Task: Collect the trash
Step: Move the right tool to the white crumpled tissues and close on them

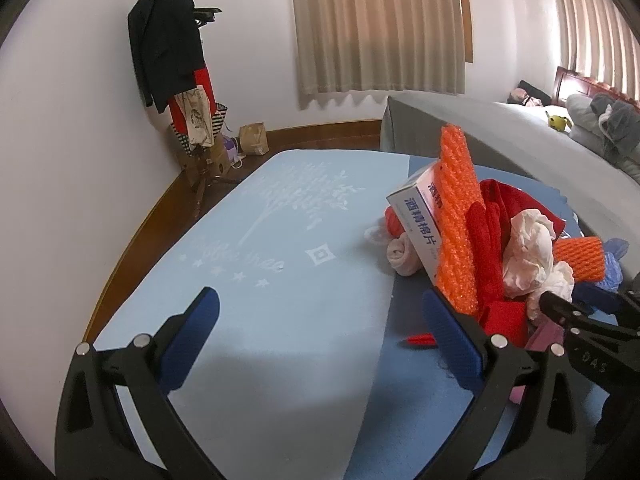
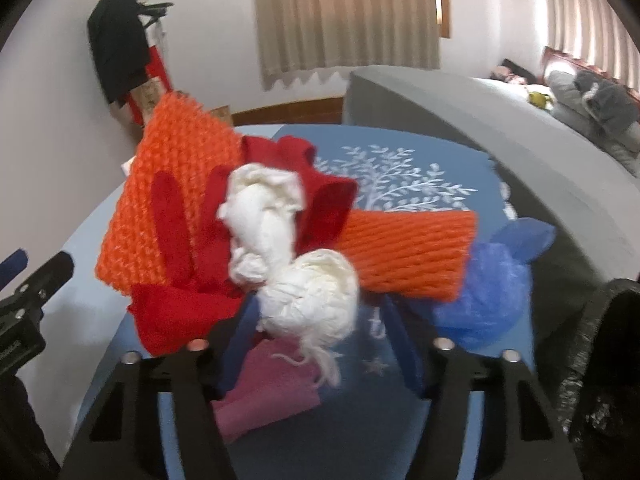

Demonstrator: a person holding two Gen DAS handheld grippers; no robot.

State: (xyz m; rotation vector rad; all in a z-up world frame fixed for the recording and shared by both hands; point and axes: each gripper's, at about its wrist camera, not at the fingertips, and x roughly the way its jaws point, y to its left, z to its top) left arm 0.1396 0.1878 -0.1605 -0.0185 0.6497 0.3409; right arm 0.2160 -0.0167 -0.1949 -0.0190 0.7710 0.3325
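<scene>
A heap of trash lies on the blue mat (image 1: 280, 280): crumpled white tissue (image 2: 312, 300), orange foam netting (image 2: 408, 256), red cloth (image 2: 184, 312), a blue-and-white box (image 1: 420, 224), a blue plastic bag (image 2: 488, 300) and a pink cloth (image 2: 268, 392). My right gripper (image 2: 320, 316) is open with its blue fingers on either side of the lower tissue ball. My left gripper (image 1: 320, 340) is open and empty over the light mat, left of the heap. The right gripper's black tip also shows in the left wrist view (image 1: 560, 308).
A grey bed (image 1: 500, 136) runs along the right behind the mats. A coat stand with dark clothes (image 1: 168, 40) is in the far left corner. A black plastic bag (image 2: 600, 380) is at the right edge. A small red item (image 1: 418, 339) lies on the mat.
</scene>
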